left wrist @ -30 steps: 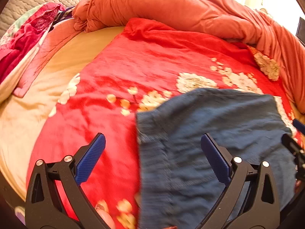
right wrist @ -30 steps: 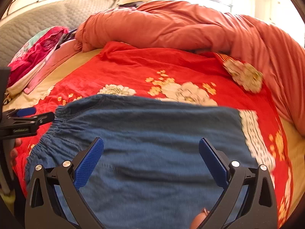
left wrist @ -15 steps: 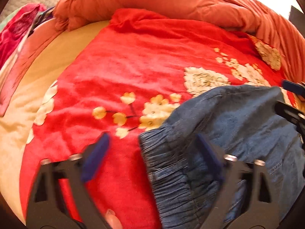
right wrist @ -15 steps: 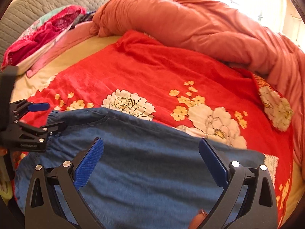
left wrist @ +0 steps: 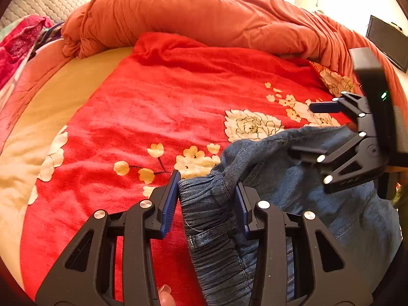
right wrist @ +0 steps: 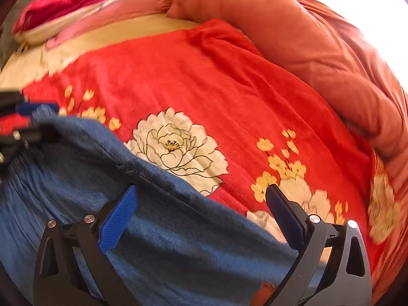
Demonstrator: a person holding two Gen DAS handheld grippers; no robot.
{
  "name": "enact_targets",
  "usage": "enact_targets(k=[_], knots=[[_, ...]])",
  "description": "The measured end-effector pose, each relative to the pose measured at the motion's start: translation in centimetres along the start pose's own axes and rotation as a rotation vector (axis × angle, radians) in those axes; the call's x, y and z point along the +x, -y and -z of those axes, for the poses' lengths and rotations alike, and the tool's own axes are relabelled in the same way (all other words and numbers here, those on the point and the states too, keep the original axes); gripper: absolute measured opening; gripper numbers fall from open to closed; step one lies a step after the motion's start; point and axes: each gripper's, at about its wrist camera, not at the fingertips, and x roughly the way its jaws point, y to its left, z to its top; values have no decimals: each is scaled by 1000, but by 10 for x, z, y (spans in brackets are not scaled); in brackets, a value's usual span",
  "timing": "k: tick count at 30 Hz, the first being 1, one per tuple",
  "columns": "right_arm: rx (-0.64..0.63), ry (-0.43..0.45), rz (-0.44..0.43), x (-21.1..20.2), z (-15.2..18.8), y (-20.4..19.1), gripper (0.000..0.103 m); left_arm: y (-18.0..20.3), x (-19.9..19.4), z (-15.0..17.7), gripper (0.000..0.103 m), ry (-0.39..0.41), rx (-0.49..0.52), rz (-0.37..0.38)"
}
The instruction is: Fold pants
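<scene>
Now the left gripper has closed in: a sec ago its fingers stood wide apart over the cloth, now both pads clamp the bunched elastic waistband of the denim pants, which sits btwn them on the red floral blanket. The right gripper stays spread, fingers apart w/ nothing btwn them, denim edge running under its left finger. View is blurred, so it's moving. Likely the fold starts once the right side grabs too.
</scene>
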Motion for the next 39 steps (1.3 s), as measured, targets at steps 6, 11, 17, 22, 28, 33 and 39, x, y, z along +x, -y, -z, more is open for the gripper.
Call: enact_targets(k=[6,11,17,22,28,33,39], knots=[[-78,-9,-41,11,-2,-16,54,-1,1,0,31,0,7,-3],[-26,27,-100,5,4,-23,17,-3,2,3,31,-1,0,-13],[133,134,-147,-33,25,-15,9,-2,-8,6,31,43,11,-7],[198,205,-141,-79,40,-20,9,10,-33,10,31,132,69,-5],[245,238,-156,-122,59,-29,9,27,-73,22,31,222,76,14],[258,250,-177,-152,81,-46,9,42,-103,43,31,265,104,0],[260,247,-204,-176,116,-79,9,48,-131,94,31,228,88,38]])
